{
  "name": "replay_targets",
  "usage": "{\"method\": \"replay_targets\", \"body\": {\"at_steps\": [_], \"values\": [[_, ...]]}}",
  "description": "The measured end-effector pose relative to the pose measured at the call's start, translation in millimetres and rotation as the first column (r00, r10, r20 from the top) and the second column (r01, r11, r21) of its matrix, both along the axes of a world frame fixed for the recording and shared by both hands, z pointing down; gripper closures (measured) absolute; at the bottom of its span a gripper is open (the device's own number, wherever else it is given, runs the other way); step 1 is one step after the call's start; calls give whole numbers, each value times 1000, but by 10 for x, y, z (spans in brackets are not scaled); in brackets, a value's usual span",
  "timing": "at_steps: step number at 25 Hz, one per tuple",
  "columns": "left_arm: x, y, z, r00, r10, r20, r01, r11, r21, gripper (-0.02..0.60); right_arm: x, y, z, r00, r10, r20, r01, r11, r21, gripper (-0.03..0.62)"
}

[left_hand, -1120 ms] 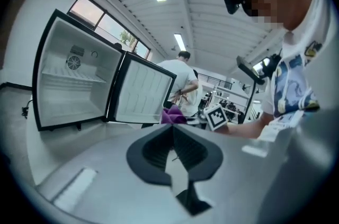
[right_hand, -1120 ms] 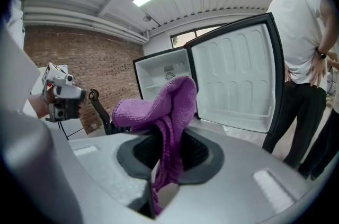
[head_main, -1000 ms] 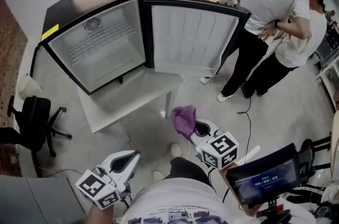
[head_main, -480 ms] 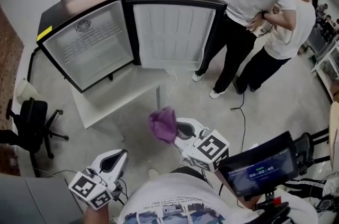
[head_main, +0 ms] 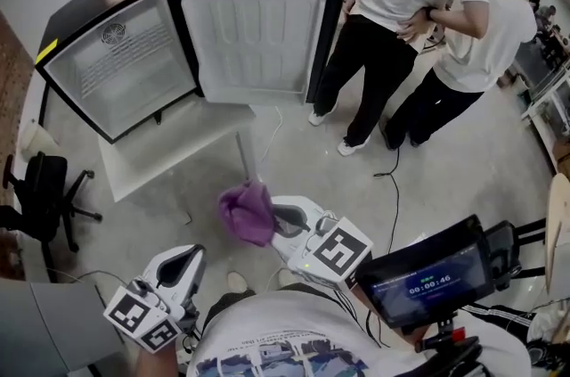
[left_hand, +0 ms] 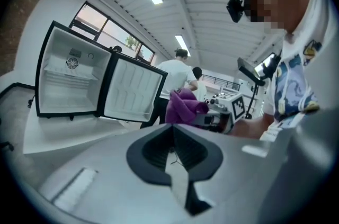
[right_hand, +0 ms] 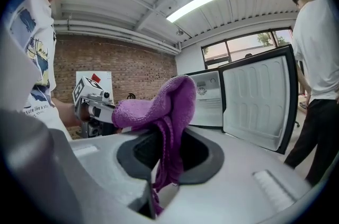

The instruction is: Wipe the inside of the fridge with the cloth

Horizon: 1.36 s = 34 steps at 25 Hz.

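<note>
cloth in the gripper, fridge open and not yet reached

the right gripper is clamped on the purple cloth, pinching one fold so the rest bunches loosely above the jaws. that likely leaves a soft pad free to press on a wall. the left gripper hangs low at 7 o'clock with its jaws pressed together on nothing, out of the way.

the fridge sits at 11 o'clock on a low white counter, its door swung wide toward 12 so the interior faces the person. the cloth is well apart from it, so wiping seems not yet begun.

the head view gives this layout, but there the cloth hides the right jaws. the right gripper view shows the fold running down between them. the left gripper view confirms its own jaws are empty. whether a shelf remains inside the fridge is hard to tell.
</note>
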<state>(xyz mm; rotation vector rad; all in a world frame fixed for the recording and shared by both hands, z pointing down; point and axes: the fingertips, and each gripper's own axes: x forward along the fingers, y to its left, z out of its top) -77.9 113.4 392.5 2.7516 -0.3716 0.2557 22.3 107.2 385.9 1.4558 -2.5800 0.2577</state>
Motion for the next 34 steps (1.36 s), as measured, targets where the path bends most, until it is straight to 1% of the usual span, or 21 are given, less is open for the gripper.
{"method": "replay_targets", "body": {"at_steps": [4, 7, 10, 14, 17, 20, 25, 29, 34], "values": [[-69, -17, 54, 1000, -9, 8, 9, 1000, -14, 577, -85, -31, -5, 1000, -30, -5, 30, 1000, -3, 526], [-221, -122, 118, 1000, -22, -2, 22, 999, -34, 577, -240, -119, 33, 999, -40, -16, 39, 999, -18, 526], [-334, -124, 173, 1000, -28, -4, 28, 999, -40, 577, -366, -138, 43, 998, -53, -28, 53, 998, -17, 526], [-283, -3, 191, 999, -36, 13, 37, 998, -45, 577, -318, -23, 76, 998, -63, -9, 63, 998, -19, 527], [-237, 101, 227, 1000, -30, 2, 30, 999, -33, 577, -285, 80, 116, 998, -62, -24, 62, 998, -15, 528], [-288, 170, 179, 999, -36, -10, 36, 999, -13, 577, -352, 146, 58, 997, -72, -40, 72, 997, 0, 528], [-286, 199, 119, 999, -46, 7, 46, 999, -17, 577, -361, 175, 12, 996, -85, -29, 85, 996, 1, 528], [-404, 298, 91, 999, -48, -15, 48, 999, -2, 577, -473, 248, -48, 995, -87, -57, 88, 996, 15, 528], [-604, 658, 46, 997, -60, -52, 62, 998, 30, 577, -671, 610, -149, 989, -98, -107, 103, 993, 48, 528]]}}
